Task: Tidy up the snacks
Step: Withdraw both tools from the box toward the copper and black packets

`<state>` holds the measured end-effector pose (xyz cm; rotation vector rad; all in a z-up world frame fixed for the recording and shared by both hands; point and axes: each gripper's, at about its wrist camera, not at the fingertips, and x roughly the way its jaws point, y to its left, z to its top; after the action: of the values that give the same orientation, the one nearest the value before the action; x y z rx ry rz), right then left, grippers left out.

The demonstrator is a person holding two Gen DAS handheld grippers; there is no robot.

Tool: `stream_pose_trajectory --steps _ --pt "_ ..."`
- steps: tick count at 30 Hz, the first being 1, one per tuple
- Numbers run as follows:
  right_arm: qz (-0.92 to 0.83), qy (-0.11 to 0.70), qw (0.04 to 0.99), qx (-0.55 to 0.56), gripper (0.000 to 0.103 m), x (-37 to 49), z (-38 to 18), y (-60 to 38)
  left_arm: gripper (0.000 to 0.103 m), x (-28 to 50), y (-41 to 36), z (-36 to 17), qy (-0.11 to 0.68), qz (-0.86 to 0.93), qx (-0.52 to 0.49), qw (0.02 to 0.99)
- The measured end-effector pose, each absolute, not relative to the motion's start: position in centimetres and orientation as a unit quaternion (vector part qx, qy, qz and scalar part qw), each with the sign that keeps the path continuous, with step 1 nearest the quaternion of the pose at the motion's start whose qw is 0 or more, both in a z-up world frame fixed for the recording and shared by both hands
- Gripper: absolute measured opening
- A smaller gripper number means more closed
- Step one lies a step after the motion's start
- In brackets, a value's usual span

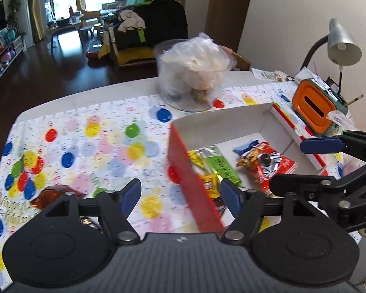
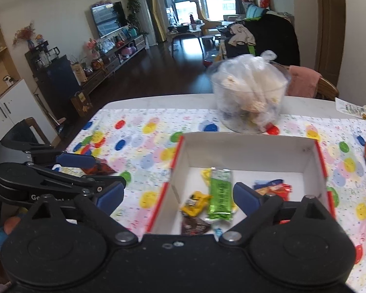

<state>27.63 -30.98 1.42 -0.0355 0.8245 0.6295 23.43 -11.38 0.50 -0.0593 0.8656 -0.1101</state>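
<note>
A white cardboard box with red outer walls [image 1: 222, 127] [image 2: 246, 146] stands on the table. It holds several snack packets: a green bar [image 2: 220, 196] [image 1: 223, 168], a yellow packet [image 2: 195, 201], a brown packet [image 2: 194, 225] and red packets [image 1: 268, 166] [image 2: 275, 188]. A brown-orange packet [image 1: 53, 195] [image 2: 98, 168] lies on the cloth left of the box. My left gripper [image 1: 180, 195] is open and empty over the box's left wall. My right gripper [image 2: 178, 195] is open and empty above the box.
A clear tub with a plastic bag in it [image 1: 195, 73] [image 2: 249, 92] stands behind the box. An orange case [image 1: 314, 105] and a grey desk lamp [image 1: 341, 41] are at the right. A balloon-print cloth [image 1: 97, 141] covers the table.
</note>
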Motion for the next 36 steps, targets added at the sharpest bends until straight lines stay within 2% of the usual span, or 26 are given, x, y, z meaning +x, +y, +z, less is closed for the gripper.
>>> stream_pose_trajectory --steps 6,21,30,36 --pt "0.314 0.392 0.865 -0.021 0.103 25.9 1.2 -27.4 0.079 21.4 -7.1 0.6 0.405 -0.037 -0.036 0.913" --pt "0.326 0.426 0.842 -0.057 0.103 24.0 -2.4 -18.1 0.079 21.0 5.4 -1.7 0.421 -0.049 -0.025 0.906" --pt "0.334 0.447 0.826 -0.08 0.102 24.5 -5.1 -13.1 0.079 22.8 8.6 -3.9 0.43 -0.127 0.045 0.893" --pt "0.341 0.456 0.815 -0.102 0.098 25.1 -7.1 -10.0 0.079 25.0 9.5 -6.3 0.455 -0.171 0.098 0.869"
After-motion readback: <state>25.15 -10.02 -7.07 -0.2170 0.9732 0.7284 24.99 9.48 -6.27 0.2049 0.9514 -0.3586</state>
